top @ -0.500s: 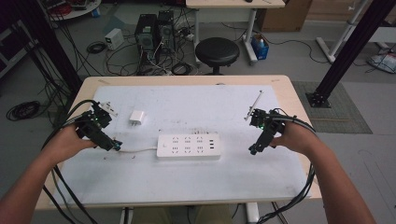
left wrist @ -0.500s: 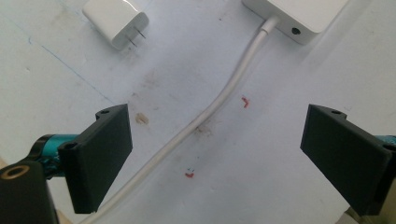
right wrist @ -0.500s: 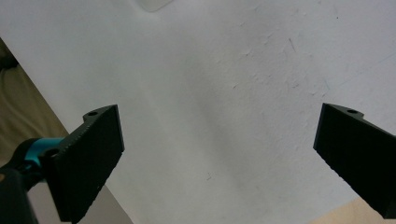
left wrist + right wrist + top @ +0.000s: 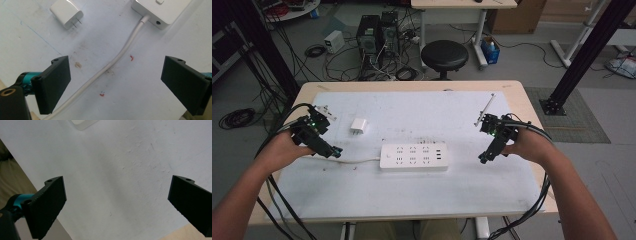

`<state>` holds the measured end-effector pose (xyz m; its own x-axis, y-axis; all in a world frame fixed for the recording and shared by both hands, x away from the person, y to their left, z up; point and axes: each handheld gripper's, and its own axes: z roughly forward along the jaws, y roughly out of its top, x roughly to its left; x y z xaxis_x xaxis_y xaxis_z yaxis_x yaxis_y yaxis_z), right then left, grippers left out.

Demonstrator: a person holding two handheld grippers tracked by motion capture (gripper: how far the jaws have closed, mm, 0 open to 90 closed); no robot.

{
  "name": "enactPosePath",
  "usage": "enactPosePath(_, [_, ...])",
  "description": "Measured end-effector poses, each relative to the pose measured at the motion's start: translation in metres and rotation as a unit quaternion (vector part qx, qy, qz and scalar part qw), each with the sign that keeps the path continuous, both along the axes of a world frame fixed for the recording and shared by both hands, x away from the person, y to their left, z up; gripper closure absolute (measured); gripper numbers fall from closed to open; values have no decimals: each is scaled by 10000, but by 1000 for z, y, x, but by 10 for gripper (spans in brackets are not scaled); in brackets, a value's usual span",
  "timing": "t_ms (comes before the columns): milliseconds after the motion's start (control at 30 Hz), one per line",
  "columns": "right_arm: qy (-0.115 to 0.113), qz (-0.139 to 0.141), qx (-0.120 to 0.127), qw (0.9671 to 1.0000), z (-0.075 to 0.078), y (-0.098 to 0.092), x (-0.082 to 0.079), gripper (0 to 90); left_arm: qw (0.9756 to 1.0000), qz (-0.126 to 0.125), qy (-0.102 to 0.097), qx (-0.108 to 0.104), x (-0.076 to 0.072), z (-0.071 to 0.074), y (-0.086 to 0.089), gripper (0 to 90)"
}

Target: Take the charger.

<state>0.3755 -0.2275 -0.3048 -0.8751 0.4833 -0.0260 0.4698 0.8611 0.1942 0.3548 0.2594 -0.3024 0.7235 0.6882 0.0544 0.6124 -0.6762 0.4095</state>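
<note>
While both grippers stay put as before, fingers apart, the power strip (image 4: 414, 156) lies unmoved.

Power strip (image 4: 414, 156) and charger (image 4: 359, 125) interrupt the bare white mat (image 4: 412, 195).

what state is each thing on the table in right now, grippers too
white rectangular power strip: flat, sockets up, nothing plugged in
white power strip cord: slack on the table, passing between the left jaws, ungripped
small white charger plug: on its side, unplugged
left gripper: open
right gripper: open, holding nothing
</note>
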Motion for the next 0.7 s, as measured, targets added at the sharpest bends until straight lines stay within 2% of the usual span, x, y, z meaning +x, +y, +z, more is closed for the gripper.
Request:
enactPosePath(33, [-1, 21, 8, 10000, -1, -1, 2, 10, 10000, 85, 49, 6, 3, 0, 0, 89])
enactPosePath(67, [-7, -20, 6, 10000, -1, -1, 2, 10, 9993, 343, 148, -35, 9, -2, 1, 89])
enactPosePath(100, [6, -56, 13, 10000, -1, -1, 2, 10, 9989, 431, 188, -40, 12, -3, 1, 89])
enactPosePath(167, [-3, -91, -8, 10000, -3, -2, 2, 10, 9980, 613, 161, -58, 17, -4, 0, 89])
enactPosePath(200, [-3, -91, -8, 10000, -3, -2, 2, 10, 9980, 613, 161, -58, 17, -4, 0, 89])
enactPosePath(233, [-5, -75, -51, 10000, -3, -2, 3, 10, 9971, 743, 154, -110, 20, -5, 0, 89])
enactPosePath(300, [-9, -120, -2, 9999, -3, -2, 5, 10, 9947, 1010, 107, -151, 27, -6, 0, 89])
enactPosePath(333, [-22, -146, 21, 9999, -3, -2, 5, 10, 9907, 1347, 19, -191, 35, -7, 1, 89])
enactPosePath(367, [-47, -146, 34, 9999, -3, -2, 6, 10, 9882, 1502, 5, -292, 39, -7, 1, 89])
enactPosePath(433, [-49, -183, 10, 9998, -2, -1, 6, 10, 9848, 1676, -26, -459, 47, -9, 2, 89])
enactPosePath(467, [-49, -183, 10, 9998, -2, -1, 6, 10, 9848, 1676, -26, -459, 47, -9, 2, 89])
enactPosePath(567, [-66, -216, 53, 9997, -2, -1, 5, 10, 9800, 1923, -106, -490, 63, -17, -2, 89])
enactPosePath(600, [-103, -248, 61, 9996, -2, -1, 5, 10, 9789, 1976, -140, -492, 68, -19, -4, 89])
enactPosePath(633, [-103, -248, 61, 9996, -2, -1, 5, 10, 9789, 1976, -140, -492, 68, -19, -4, 89])
enactPosePath(667, [-128, -282, 114, 9995, -1, -2, 5, 10, 9759, 2100, -232, -542, 77, -24, -6, 89])
enactPosePath(700, [-143, -271, 137, 9994, -2, -2, 5, 10, 9759, 2100, -232, -542, 77, -24, -6, 89])
